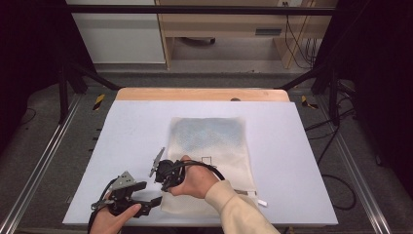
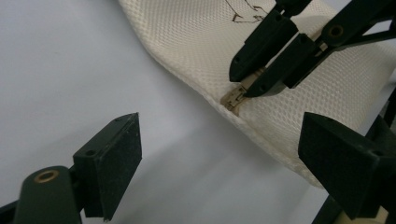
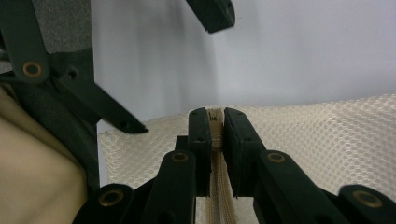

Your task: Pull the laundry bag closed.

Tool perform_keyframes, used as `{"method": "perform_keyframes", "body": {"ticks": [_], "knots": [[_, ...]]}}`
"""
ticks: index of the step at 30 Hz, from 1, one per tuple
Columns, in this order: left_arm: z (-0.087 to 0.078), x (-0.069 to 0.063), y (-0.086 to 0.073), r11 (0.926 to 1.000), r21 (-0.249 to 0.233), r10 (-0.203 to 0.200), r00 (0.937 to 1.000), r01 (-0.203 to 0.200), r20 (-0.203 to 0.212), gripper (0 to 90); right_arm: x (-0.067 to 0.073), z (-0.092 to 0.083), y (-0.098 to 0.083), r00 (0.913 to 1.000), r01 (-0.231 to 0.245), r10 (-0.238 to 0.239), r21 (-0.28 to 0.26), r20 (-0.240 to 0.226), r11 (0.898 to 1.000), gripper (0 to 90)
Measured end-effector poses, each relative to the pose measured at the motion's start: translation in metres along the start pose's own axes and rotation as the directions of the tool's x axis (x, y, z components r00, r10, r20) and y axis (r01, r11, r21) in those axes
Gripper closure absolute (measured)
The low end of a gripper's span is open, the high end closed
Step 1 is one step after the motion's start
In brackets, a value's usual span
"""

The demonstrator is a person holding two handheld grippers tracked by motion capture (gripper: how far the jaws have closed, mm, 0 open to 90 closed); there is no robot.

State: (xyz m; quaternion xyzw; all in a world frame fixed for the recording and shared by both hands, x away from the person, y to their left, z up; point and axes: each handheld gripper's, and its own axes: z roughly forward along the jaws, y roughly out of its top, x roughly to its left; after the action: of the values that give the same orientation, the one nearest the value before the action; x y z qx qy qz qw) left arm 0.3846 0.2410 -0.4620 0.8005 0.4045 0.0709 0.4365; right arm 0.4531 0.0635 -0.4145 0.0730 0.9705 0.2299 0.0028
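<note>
L tongs open, empty, just beside mesh bag edge on worktop. R tongs clamped on zipper pull.

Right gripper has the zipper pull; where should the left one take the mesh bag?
Probably the bag's near corner edge just beside the zipper end, which the right gripper pinches. Come in from the table side, where the edge lies flat and the left gripper already stands open.
</note>
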Motion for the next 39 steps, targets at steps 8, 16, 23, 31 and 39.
{"method": "perform_keyframes", "body": {"ticks": [8,16,23,31,39], "knots": [[0.016,-0.006,0.003,1.0,0.005,-0.007,0.9983,0.007,0.058,21.4,0.0,-0.004,-0.001,1.0,0.002,-0.002,-0.008,0.004,1.0,81.8],[0.023,-0.003,0.004,0.9985,-0.003,-0.054,0.9918,0.055,0.116,29.6,0.0,-0.007,0.0,0.9999,0.008,-0.007,-0.018,0.013,1.0,81.8],[0.03,-0.003,0.004,0.9969,0.01,-0.079,0.9853,0.078,0.152,33.6,0.0,-0.008,0.0,0.9999,0.012,-0.012,-0.021,0.011,1.0,81.9],[0.036,-0.002,0.005,0.9953,0.015,-0.097,0.9749,0.096,0.2,40.1,0.0,-0.012,-0.001,0.9999,0.007,-0.006,-0.034,0.014,0.999,81.9],[0.042,0.002,0.006,0.9953,0.022,-0.097,0.9704,0.094,0.221,45.6,0.0,-0.013,-0.002,0.9999,0.005,-0.005,-0.044,0.016,0.999,81.8]]}}
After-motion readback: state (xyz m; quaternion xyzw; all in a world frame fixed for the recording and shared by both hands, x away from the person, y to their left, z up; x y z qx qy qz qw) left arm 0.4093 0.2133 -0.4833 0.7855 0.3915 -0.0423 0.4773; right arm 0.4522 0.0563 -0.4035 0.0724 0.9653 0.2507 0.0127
